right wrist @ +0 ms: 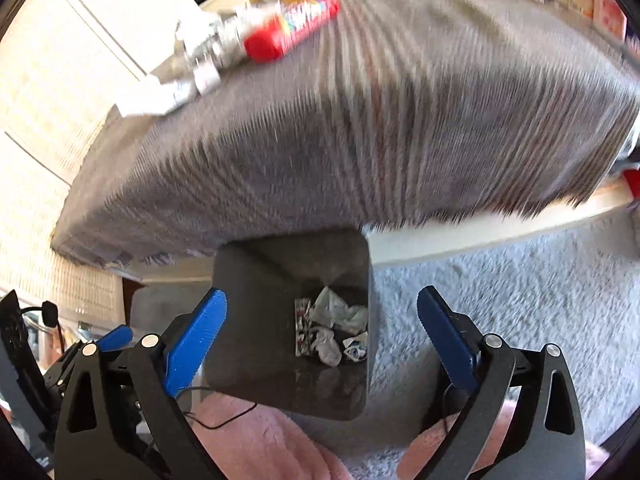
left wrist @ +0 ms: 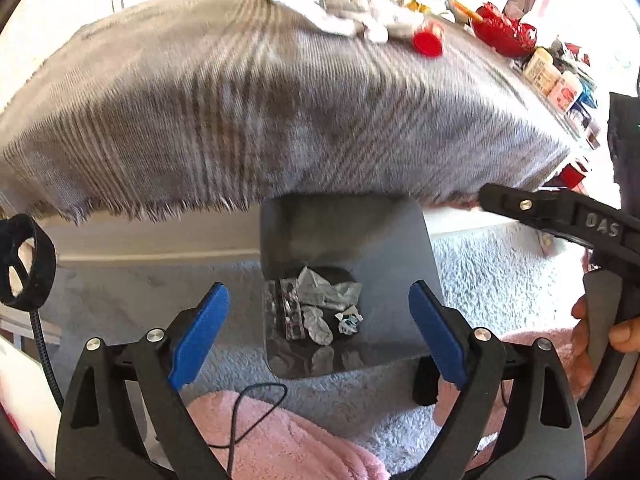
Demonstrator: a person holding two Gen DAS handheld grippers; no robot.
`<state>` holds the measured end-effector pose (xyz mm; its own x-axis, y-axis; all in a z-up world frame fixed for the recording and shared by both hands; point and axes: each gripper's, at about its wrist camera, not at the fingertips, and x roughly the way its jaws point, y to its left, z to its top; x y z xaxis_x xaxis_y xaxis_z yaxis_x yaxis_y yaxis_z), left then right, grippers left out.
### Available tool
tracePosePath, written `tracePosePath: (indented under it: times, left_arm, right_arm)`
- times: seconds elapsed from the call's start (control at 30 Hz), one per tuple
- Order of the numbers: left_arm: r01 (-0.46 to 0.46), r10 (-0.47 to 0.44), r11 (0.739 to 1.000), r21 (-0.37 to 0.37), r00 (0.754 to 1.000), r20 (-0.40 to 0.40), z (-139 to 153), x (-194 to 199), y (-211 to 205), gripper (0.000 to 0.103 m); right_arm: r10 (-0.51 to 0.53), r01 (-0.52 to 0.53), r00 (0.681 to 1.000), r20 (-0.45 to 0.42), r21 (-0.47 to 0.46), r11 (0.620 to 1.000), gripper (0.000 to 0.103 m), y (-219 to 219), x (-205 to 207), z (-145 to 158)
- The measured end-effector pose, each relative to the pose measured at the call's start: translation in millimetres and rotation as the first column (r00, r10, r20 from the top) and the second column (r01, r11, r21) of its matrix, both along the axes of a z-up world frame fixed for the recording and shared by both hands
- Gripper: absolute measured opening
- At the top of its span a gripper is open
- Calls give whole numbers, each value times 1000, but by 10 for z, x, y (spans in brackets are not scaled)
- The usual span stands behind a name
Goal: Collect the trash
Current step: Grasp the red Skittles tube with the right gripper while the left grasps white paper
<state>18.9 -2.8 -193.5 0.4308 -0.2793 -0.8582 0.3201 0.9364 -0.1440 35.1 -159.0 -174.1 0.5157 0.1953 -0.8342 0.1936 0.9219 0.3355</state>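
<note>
Both tilt steeply downward over the grey bin (left wrist: 348, 236): the left hand-held gripper (left wrist: 320, 332) and right hand-held gripper (right wrist: 322, 338) spread wide, empty. Crumpled trash (left wrist: 320, 308) lies inside the bin.

Bin (left wrist: 384, 240): we see it on the carpet (left wrist: 500, 280), at the near edge of the bench, partly under the overhanging cloth (left wrist: 240, 120).
In the bin: crumpled wrappers (left wrist: 316, 304) lie on its bottom.
On the bench: the cloth covers it; a heap of litter (left wrist: 352, 4) sits at the far side.
Left tongs (left wrist: 320, 332): we hold them above the bin, nothing between them.
Right tongs (right wrist: 320, 336): likewise over the bin, to the right of the left tongs.
Blanket (left wrist: 280, 440): nearest us, before the bin.
</note>
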Motion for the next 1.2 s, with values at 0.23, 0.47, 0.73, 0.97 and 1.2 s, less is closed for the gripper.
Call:
tracePosePath:
  times: [0.23, 0.47, 0.73, 0.97, 1.2]
  left_arm:
    - [3, -3, 1000, 7, 998, 69, 334, 229, -15, 86]
    - [1, -4, 1000, 25, 993, 120, 613, 584, -66, 86]
    - [-4, -3, 999, 39, 987, 163, 805, 1081, -105, 86]
    - [23, -34, 998, 61, 984, 174, 802, 1440, -214, 77]
    - [46, -55, 997, 65, 986, 155, 728, 1672, -297, 59]
  right_arm:
    - [-44, 43, 997, 58, 12, 999, 100, -212, 196, 361]
    - [-64, 69, 993, 100, -47, 997, 100, -368, 592, 664]
    - [-53, 61, 994, 97, -83, 995, 100, -418, 1166, 752]
    - [-51, 51, 996, 77, 0, 999, 79, -431, 1476, 641]
    - [-38, 37, 999, 39, 14, 999, 64, -414, 1610, 504]
